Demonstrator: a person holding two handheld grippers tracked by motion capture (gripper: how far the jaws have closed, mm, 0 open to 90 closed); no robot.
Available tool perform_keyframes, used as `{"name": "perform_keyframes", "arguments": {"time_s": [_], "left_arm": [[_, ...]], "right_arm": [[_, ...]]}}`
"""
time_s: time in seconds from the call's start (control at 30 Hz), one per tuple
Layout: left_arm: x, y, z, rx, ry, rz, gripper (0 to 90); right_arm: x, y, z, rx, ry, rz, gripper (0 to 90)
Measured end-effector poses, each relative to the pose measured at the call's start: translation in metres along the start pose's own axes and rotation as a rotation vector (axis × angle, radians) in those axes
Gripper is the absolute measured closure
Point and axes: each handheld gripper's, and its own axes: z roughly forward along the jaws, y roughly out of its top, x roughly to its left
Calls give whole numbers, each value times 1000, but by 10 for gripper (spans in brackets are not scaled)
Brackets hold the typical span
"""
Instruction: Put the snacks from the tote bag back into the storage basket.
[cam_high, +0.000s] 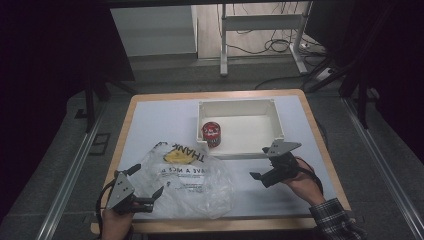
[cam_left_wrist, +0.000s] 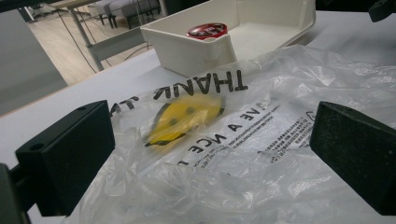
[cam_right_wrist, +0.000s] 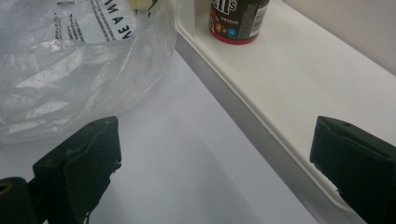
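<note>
A clear plastic bag (cam_high: 187, 177) with a yellow smiley and black print lies flat on the table's front left; it also spreads between the jaws in the left gripper view (cam_left_wrist: 224, 154). A red-lidded can (cam_high: 211, 133) stands upright in the near left corner of a white bin (cam_high: 277, 122). My left gripper (cam_high: 146, 184) sits open at the bag's front left edge. My right gripper (cam_high: 260, 162) is open just in front of the bin's near wall (cam_right_wrist: 243, 116), right of the bag (cam_right_wrist: 70, 60). The can (cam_right_wrist: 238, 21) rises at the top of the right gripper view.
The light table top (cam_high: 160, 117) has a wooden rim. Beyond its far edge stand a white frame (cam_high: 260, 35) and loose cables (cam_high: 280, 47) on the floor. Dark curtains hang on both sides.
</note>
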Motion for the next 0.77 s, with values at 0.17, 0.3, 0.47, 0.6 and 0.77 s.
{"name": "perform_keyframes", "arguments": {"time_s": [0.17,0.3,0.47,0.6,0.77], "left_arm": [[0,0,0,1,0,1,0],[0,0,0,1,0,1,0],[0,0,0,2,0,0,0],[0,0,0,1,-1,-1,0],[0,0,1,2,-1,0,0]], "right_arm": [[0,-5,-4,-3,-8,2,24],[1,-13,-7,0,-14,14,24],[1,-19,-10,1,-16,27,24],[0,-29,-11,22,-19,46,24],[-1,-33,-12,26,-21,54,24]]}}
